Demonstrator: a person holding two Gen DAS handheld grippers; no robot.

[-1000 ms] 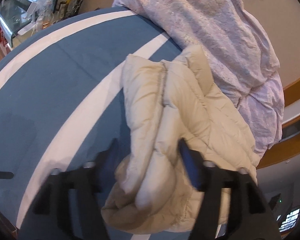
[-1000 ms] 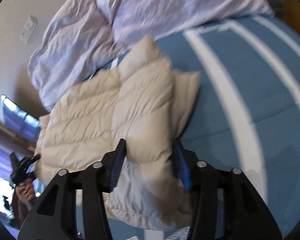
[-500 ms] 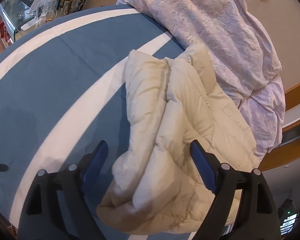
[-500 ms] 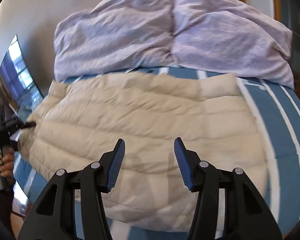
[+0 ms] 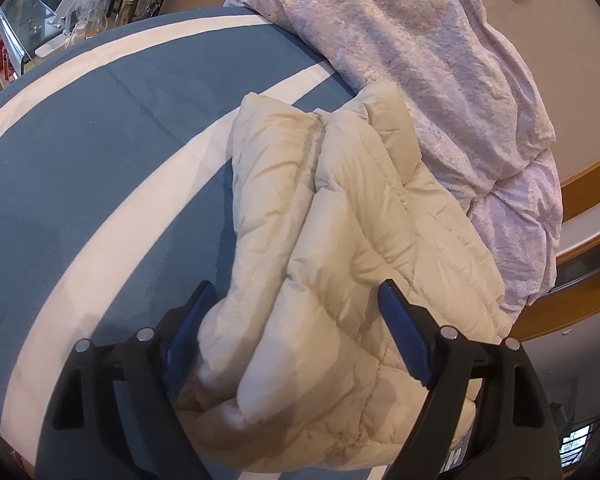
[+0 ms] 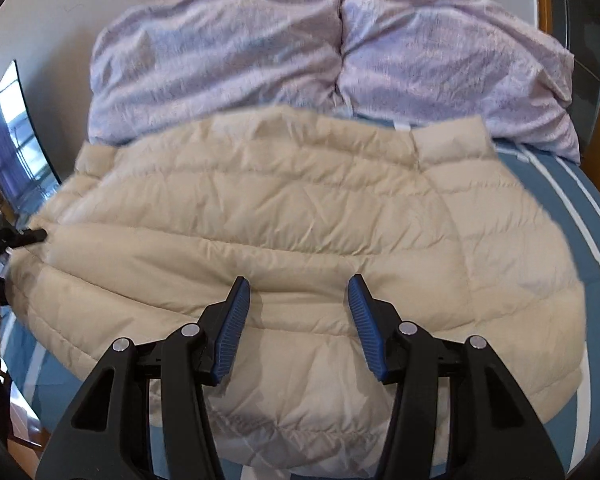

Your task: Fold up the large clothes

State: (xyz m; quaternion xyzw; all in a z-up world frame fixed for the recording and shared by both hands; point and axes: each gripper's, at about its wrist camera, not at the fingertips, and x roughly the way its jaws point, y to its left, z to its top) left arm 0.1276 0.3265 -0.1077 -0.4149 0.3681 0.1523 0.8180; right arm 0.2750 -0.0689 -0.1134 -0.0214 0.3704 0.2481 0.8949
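Observation:
A cream quilted puffer jacket [image 5: 340, 240] lies folded on a blue bed with white stripes [image 5: 100, 160]. My left gripper [image 5: 296, 332] is open, its blue-padded jaws spread wide on either side of the jacket's near end, not pinching it. In the right wrist view the jacket [image 6: 300, 208] spreads wide across the bed. My right gripper [image 6: 298, 308] is open and hovers over the jacket's near edge. The left gripper [image 6: 24, 236] shows at the jacket's far left end.
A rumpled lilac duvet [image 5: 440, 80] lies along the head of the bed, also in the right wrist view [image 6: 320, 48]. A wooden rail [image 5: 580, 208] runs beside the bed. A cluttered shelf [image 5: 80, 12] stands beyond the far edge.
My left gripper opened from around the jacket's end and let it go. My right gripper let go and swung around to face the jacket side-on.

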